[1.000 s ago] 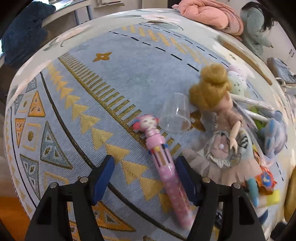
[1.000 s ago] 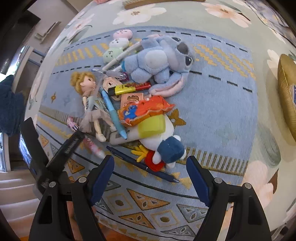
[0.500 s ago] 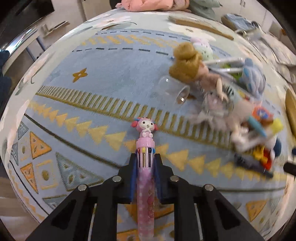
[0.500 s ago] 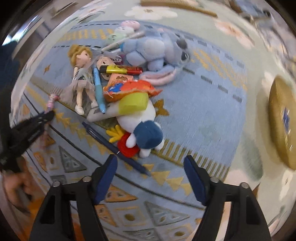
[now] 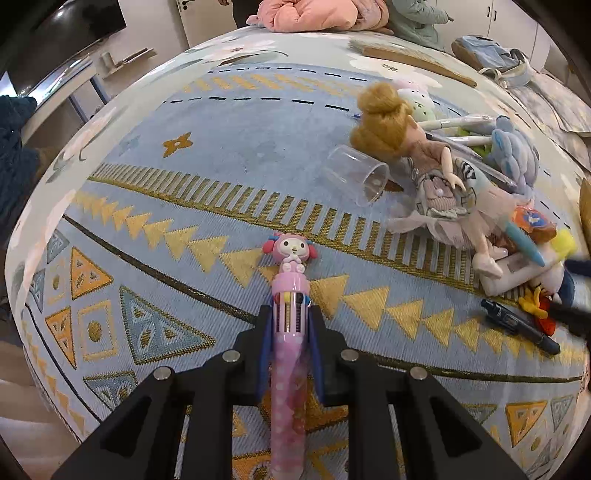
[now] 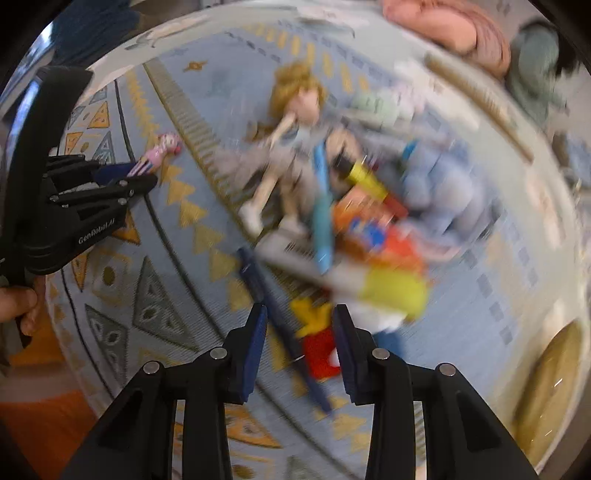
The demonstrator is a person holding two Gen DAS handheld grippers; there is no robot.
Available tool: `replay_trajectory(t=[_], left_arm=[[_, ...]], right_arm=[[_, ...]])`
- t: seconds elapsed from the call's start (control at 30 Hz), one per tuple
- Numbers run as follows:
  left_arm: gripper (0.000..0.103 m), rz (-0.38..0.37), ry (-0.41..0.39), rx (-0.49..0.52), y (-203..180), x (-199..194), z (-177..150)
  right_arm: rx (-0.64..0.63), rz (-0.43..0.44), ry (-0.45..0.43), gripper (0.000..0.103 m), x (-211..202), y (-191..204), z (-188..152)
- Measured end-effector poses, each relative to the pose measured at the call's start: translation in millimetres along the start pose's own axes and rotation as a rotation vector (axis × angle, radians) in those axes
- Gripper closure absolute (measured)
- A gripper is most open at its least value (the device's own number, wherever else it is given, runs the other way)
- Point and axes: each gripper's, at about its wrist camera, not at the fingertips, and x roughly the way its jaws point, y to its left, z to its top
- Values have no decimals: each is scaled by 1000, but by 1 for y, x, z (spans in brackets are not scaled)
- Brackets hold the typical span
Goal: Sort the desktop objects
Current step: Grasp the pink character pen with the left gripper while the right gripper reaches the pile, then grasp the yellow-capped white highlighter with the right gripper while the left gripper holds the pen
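Observation:
My left gripper (image 5: 290, 314) is shut on a pink multi-colour pen (image 5: 290, 339) with a bunny-girl topper, held above the patterned rug (image 5: 147, 206); the gripper also shows at the left of the right wrist view (image 6: 122, 181). My right gripper (image 6: 300, 319) is partly open, its jaws on either side of a dark blue pen (image 6: 273, 314) and a red and yellow plush part (image 6: 317, 343), not touching that I can tell. This view is blurred. A blonde doll (image 5: 413, 162), a clear cup (image 5: 356, 179) and a black pen (image 5: 517, 325) lie on the rug.
A pile of toys and pens lies at the right: a blue plush (image 5: 515, 155), a light blue pen (image 6: 321, 218), a yellow block (image 6: 391, 291), an orange packet (image 6: 373, 229). A gold cushion (image 6: 550, 387) sits far right. Pink bedding (image 5: 317, 13) lies behind.
My left gripper closed on the pink pen and holds it. My right gripper swung down toward the dark blue pen and its jaws narrowed.

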Motion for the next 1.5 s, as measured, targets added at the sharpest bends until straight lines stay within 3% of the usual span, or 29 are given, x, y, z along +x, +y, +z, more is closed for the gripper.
replay_trajectory(t=[0.1, 0.2, 0.3, 0.5, 0.6, 0.7, 0.9, 1.07, 1.13, 1.23, 1.37, 1.5], left_arm=[[87, 0, -3, -7, 1, 2, 4], [87, -4, -4, -16, -2, 6, 3], [87, -5, -7, -17, -4, 4, 2], [86, -2, -8, -30, -5, 5, 3], [85, 7, -9, -34, -7, 5, 4], [85, 1, 2, -50, -6, 6, 6], [81, -23, 29, -79, -1, 10, 15], [81, -17, 32, -82, -4, 8, 15], [80, -18, 36, -79, -4, 8, 16], [80, -19, 38, -73, -4, 8, 17], [80, -5, 33, -64, -6, 9, 16], [80, 8, 41, -51, -9, 9, 18]], right_arm=[[-121, -110, -28, 53, -2, 0, 12], [-266, -158, -6, 53, 12, -3, 34], [-374, -221, -1, 53, 24, 12, 33], [-347, -243, 3, 48, 40, 15, 40], [-334, -265, 7, 55, 34, 26, 36], [-255, -237, 22, 65, 25, 24, 35], [37, -145, 38, 74, -4, -3, 44], [427, 69, 5, 90, -53, -47, 30], [554, 125, 10, 90, -63, -66, 19], [689, 96, 41, 90, -71, -98, -7], [760, 62, 126, 90, -44, -128, -33], [762, 181, 219, 89, 12, -139, -38]])
